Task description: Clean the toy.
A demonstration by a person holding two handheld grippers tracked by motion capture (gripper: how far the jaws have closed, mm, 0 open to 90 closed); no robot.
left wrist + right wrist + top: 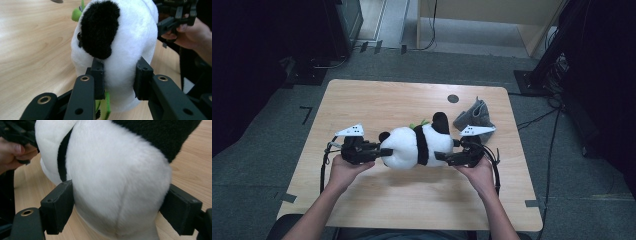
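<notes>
A black-and-white panda plush (412, 145) lies on its side in the middle of the wooden table (412, 200). My left gripper (384, 151) comes in from the left, and its pads squeeze the white fur of the plush (125, 50) just under a black ear. From the right, my right gripper (443, 157) reaches the plush's other end. Its jaws stand wide on either side of the round white body (112, 182), and the pads (57, 205) sit at the fur without denting it. A green bit (76, 13) sticks out of the plush.
A crumpled grey cloth (475, 116) lies at the table's right rear, close to the plush. A small dark round mark (453, 98) is near the far edge. Cables and dark equipment stand on the floor around the table.
</notes>
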